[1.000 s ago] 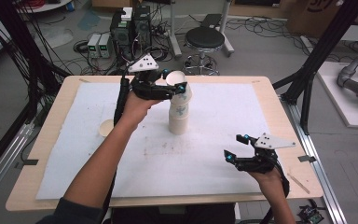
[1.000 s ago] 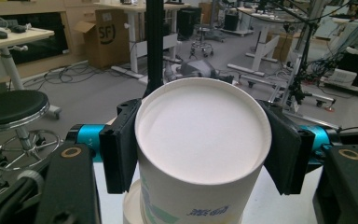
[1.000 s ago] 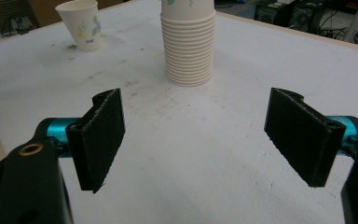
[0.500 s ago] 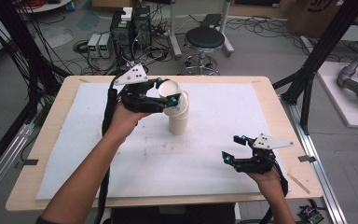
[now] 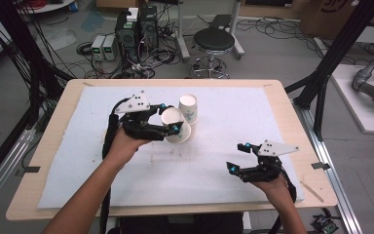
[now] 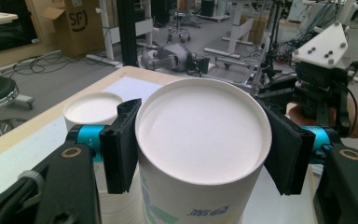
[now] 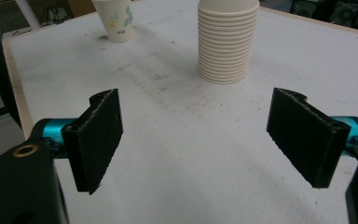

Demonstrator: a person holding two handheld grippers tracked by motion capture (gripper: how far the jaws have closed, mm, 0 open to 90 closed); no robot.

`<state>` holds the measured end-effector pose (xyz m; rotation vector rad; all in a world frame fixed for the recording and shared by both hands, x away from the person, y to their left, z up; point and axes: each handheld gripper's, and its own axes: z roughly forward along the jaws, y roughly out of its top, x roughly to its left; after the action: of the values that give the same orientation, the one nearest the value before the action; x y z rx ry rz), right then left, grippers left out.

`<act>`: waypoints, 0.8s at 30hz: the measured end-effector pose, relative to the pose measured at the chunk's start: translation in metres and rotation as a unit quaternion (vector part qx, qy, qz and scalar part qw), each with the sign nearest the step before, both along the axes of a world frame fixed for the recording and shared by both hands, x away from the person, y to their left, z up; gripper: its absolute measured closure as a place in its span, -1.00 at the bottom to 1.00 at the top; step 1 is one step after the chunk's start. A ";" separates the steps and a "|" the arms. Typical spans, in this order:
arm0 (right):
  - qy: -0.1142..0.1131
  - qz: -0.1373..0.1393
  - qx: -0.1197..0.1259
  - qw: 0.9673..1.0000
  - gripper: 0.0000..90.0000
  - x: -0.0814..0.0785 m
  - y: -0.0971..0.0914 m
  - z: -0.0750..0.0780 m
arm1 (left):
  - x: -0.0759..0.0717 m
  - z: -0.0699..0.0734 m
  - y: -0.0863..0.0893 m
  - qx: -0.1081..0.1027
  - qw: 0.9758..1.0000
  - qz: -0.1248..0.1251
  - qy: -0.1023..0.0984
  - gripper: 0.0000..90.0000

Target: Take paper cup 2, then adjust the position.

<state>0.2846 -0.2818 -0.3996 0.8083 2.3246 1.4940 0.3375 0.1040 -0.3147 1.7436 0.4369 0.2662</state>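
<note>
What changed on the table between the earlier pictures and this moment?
The left gripper, shut on a paper cup, has lifted it off the top of the cup stack and carried it down and toward the person; the cup now hangs tilted beside the stack. The right gripper kept its place near the table's front right, and its jaws have just been opening wider with nothing between them. The stack has not moved.

L gripper (image 5: 168, 127), frame centre-left, jaws clamped, forearm in from bottom left. R gripper (image 5: 239, 157), lower right, jaws wide and just been opening, nothing between.
</note>
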 end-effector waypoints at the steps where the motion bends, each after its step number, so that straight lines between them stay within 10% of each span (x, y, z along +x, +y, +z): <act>1: 0.000 0.001 -0.002 1.000 -0.59 0.000 0.001 0.000 | -0.001 -0.003 0.001 -0.002 1.000 -0.001 0.003 -0.21; 24: -0.008 0.005 0.003 1.000 -0.59 -0.005 0.001 0.000 | -0.007 -0.026 0.000 -0.008 0.999 -0.022 0.022 -0.21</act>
<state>0.2792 -0.2806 -0.3997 0.7856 2.3174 1.5074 0.3308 0.1044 -0.3410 1.7448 0.4296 0.1930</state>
